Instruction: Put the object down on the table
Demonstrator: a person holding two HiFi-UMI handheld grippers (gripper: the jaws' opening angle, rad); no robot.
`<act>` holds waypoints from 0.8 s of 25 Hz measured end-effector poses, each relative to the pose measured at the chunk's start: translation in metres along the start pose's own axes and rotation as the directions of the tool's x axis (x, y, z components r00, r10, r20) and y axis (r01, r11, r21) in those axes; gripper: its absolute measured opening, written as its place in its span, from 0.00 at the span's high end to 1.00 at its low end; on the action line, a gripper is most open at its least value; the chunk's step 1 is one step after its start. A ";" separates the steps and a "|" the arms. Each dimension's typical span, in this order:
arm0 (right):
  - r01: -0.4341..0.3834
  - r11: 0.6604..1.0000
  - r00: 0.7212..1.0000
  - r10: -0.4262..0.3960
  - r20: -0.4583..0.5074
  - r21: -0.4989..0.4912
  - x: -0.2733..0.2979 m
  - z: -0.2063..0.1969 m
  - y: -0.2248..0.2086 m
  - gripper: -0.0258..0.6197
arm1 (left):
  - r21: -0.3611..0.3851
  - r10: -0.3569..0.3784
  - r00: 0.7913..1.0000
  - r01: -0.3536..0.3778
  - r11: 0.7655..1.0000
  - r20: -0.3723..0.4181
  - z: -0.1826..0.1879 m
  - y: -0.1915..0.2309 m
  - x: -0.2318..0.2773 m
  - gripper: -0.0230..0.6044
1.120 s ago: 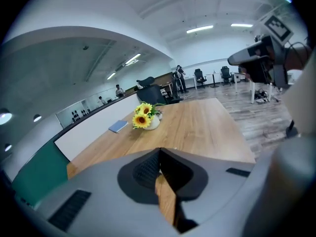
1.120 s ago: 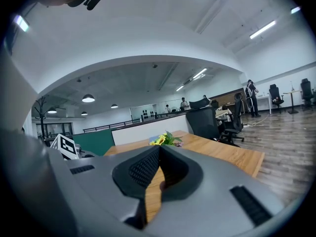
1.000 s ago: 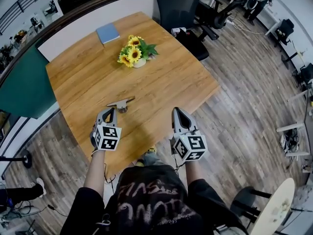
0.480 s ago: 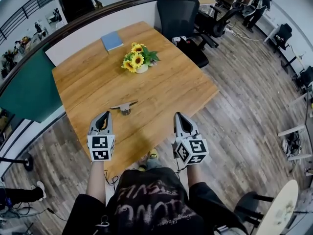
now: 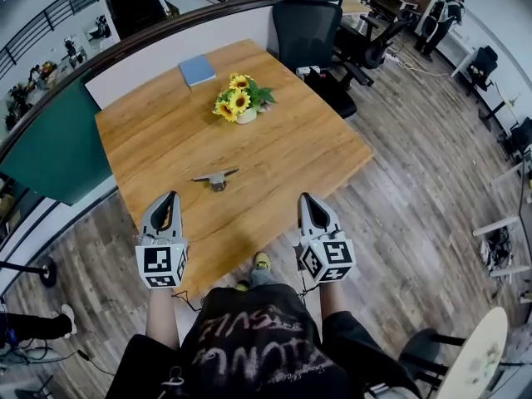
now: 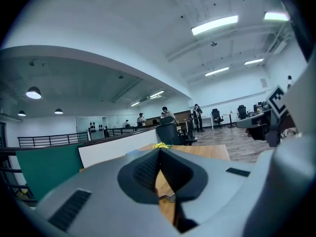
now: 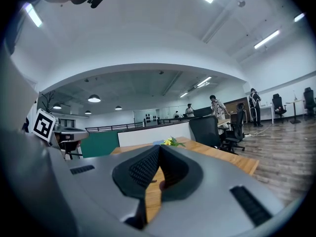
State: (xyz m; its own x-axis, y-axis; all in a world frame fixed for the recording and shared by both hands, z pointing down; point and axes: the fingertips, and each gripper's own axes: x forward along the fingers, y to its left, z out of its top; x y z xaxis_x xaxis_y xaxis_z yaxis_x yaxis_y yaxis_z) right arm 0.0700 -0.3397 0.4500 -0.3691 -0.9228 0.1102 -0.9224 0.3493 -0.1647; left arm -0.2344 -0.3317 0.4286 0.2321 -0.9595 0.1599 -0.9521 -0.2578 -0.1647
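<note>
Object (image 5: 215, 177) rests on table (image 5: 283, 140) near its front edge; left claw (image 5: 172, 195), right claw (image 5: 304, 196) pressed together, empty.

- The right gripper (image 7: 159, 151) has its jaws pressed together, with nothing between them.
- Past the jaws lies the wooden table (image 7: 222, 157) — yellow flowers (image 7: 170, 141) sit on it.

Near table (image 5: 283, 169): bare wood, passable.
Obstacle, 12 o'clock: sunflowers (image 5: 239, 102), mid-table.
Obstacle, 11 o'clock: flat metal piece (image 5: 216, 176).
</note>
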 end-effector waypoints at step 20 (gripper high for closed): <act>0.023 0.998 0.999 -0.021 0.035 -0.059 -0.024 0.011 0.009 0.96 | 0.018 -0.006 0.997 0.004 1.000 0.071 0.012 0.011 -0.030 0.94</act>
State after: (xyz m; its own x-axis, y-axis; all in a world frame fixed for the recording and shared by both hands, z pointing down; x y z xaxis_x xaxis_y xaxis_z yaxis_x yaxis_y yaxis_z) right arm 0.0724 -0.3159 0.4354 -0.3457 -0.9350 0.0790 -0.9356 0.3371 -0.1045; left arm -0.2492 -0.3068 0.4107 0.2510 -0.9636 0.0917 -0.9473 -0.2640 -0.1814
